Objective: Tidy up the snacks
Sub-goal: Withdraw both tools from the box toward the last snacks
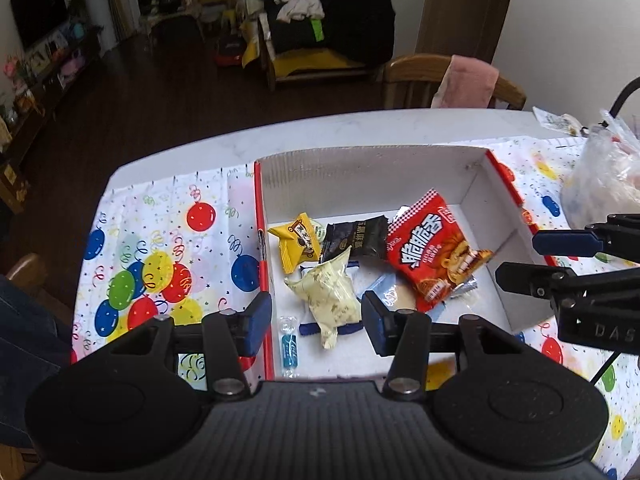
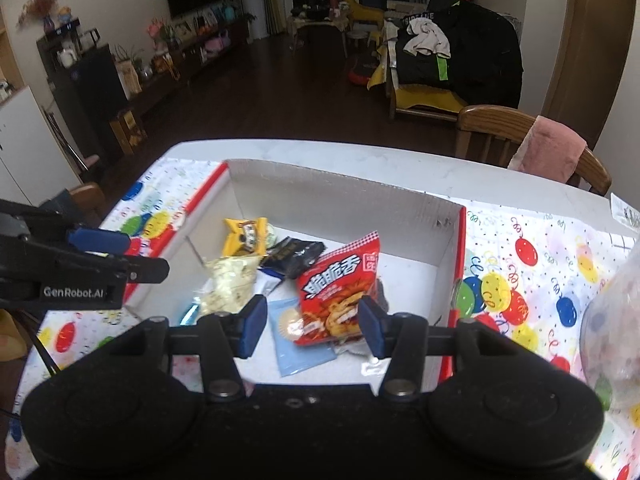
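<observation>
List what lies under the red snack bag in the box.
Under the red snack bag a light blue packet and a silvery wrapper stick out; it also overlaps the black packet. Whatever lies beneath its middle is covered.

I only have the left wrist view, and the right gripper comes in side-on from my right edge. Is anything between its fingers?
Observer: No. The right wrist view shows the right gripper open with an empty gap. The red snack bag lies beyond it, untouched.
Operator: What is the pale blue thing peeking out from under that bag?
Observer: It's a flat light blue packet lying on the floor of the box. Its right edge is tucked under the red bag.
</observation>
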Action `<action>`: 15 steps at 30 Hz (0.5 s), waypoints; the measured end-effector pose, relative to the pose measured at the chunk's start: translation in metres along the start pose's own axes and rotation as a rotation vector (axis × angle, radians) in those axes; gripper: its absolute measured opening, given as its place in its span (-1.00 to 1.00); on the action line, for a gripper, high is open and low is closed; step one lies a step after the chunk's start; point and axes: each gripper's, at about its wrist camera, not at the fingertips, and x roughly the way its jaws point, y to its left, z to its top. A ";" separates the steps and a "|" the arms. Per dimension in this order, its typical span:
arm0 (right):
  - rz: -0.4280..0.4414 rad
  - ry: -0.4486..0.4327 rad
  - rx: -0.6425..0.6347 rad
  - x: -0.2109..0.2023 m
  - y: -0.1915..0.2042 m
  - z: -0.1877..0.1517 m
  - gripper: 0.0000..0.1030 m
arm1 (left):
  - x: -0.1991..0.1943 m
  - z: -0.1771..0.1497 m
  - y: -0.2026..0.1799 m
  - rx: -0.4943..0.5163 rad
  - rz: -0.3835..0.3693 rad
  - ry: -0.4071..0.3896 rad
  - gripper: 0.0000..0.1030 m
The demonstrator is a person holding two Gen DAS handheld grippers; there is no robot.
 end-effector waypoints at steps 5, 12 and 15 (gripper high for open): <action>0.021 -0.044 0.040 -0.022 0.005 -0.015 0.05 | -0.024 -0.019 -0.004 0.019 -0.006 -0.047 0.00; 0.037 -0.086 0.040 -0.045 0.021 -0.043 0.25 | -0.048 -0.049 -0.010 0.048 -0.015 -0.087 0.22; 0.037 -0.093 0.018 -0.052 0.028 -0.055 0.42 | -0.055 -0.062 -0.011 0.046 -0.029 -0.084 0.22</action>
